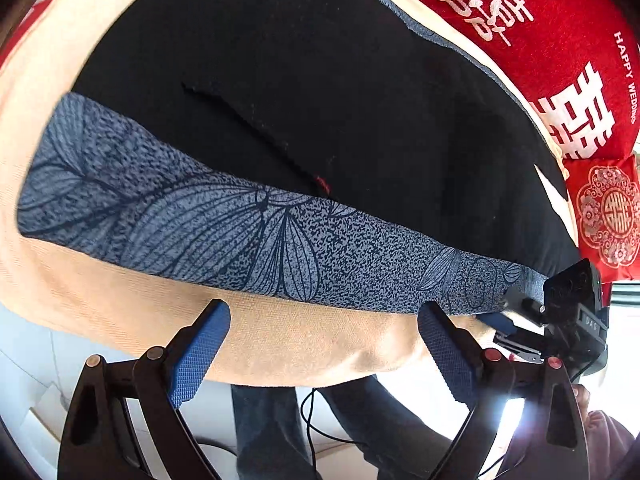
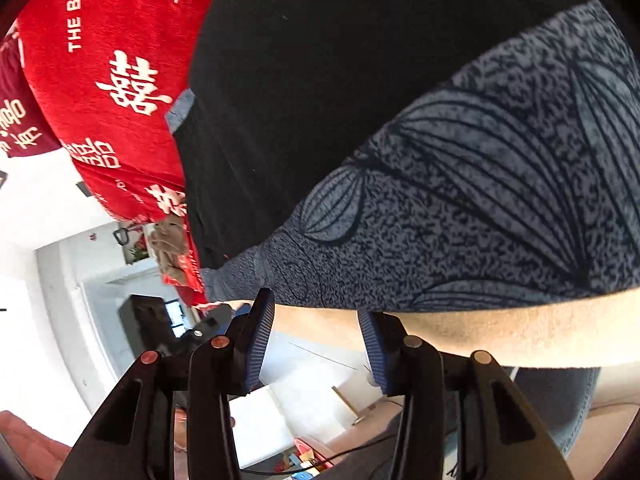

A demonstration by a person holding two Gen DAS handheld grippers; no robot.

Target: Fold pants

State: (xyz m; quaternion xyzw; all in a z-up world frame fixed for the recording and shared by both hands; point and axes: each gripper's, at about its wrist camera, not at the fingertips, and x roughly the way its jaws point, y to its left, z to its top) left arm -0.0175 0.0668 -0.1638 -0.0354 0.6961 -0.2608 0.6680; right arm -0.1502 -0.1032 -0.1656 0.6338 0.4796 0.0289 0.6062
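The pants [image 1: 248,232] are blue-grey with a dark leaf print and lie as a long band on a beige cushion [image 1: 280,344], with black fabric [image 1: 320,100] behind them. My left gripper [image 1: 324,316] is open and empty just below the band's near edge. My right gripper shows at the band's right end in the left wrist view [image 1: 516,308]. In the right wrist view the pants [image 2: 480,208] fill the right side, and my right gripper [image 2: 316,320] is open at their lower edge, holding nothing.
A red blanket with white characters [image 1: 560,40] lies beyond the black fabric; it also shows in the right wrist view [image 2: 120,80]. A small red pillow [image 1: 608,216] sits at the right. The person's legs [image 1: 380,432] and a cable are below the cushion edge.
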